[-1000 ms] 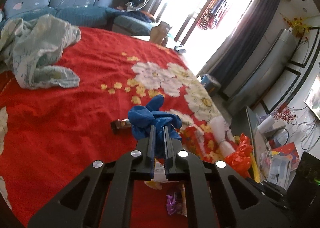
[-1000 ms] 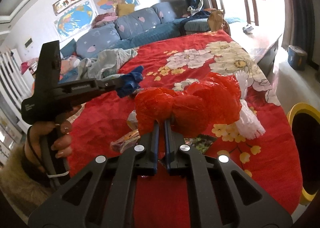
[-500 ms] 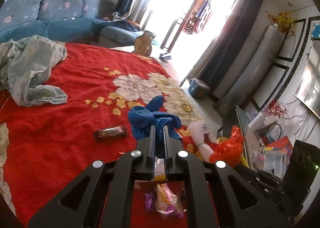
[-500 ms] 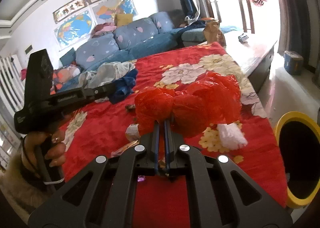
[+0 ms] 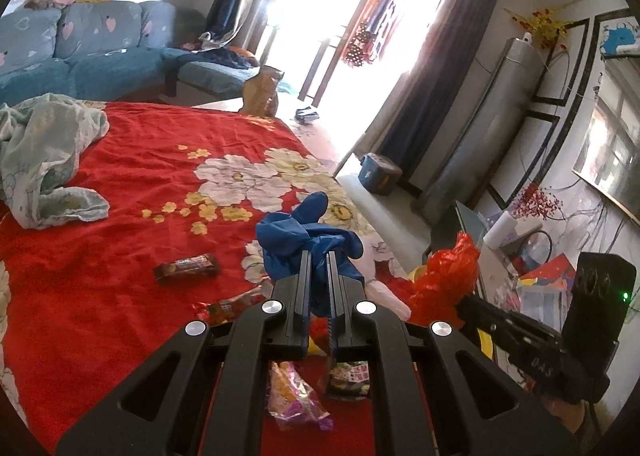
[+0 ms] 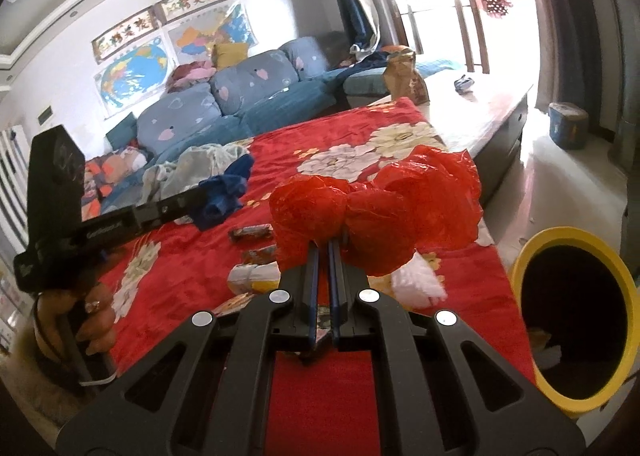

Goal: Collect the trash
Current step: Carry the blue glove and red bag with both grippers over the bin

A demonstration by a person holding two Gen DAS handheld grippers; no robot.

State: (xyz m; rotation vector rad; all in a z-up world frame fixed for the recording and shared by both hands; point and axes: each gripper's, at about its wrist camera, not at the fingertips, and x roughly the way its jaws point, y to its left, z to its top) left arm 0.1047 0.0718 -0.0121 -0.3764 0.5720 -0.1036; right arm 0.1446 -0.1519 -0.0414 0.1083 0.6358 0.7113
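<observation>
My left gripper point(image 5: 319, 256) is shut on a crumpled blue glove point(image 5: 304, 234) and holds it above the red flowered blanket point(image 5: 100, 256). My right gripper point(image 6: 323, 246) is shut on a crumpled red plastic bag point(image 6: 376, 207), held above the blanket's right edge. The red bag also shows in the left wrist view point(image 5: 448, 276), and the blue glove in the right wrist view point(image 6: 224, 191). A yellow-rimmed bin point(image 6: 576, 320) stands on the floor to the right. Snack wrappers lie on the blanket: a brown bar point(image 5: 186, 268), a purple wrapper point(image 5: 296, 396), a white wad point(image 6: 418, 282).
A pale green cloth point(image 5: 44, 151) lies crumpled at the blanket's far left. A blue sofa point(image 5: 80, 55) stands behind. A brown paper bag point(image 6: 404, 73) stands on the wooden platform by the window. A blue box point(image 5: 378, 173) sits on the floor. Clutter fills the right side point(image 5: 540, 264).
Both grippers have lifted and drawn back with their loads still held. The right gripper has swung toward the yellow-rimmed bin, which now shows larger. More wrappers on the blanket have come into view.
</observation>
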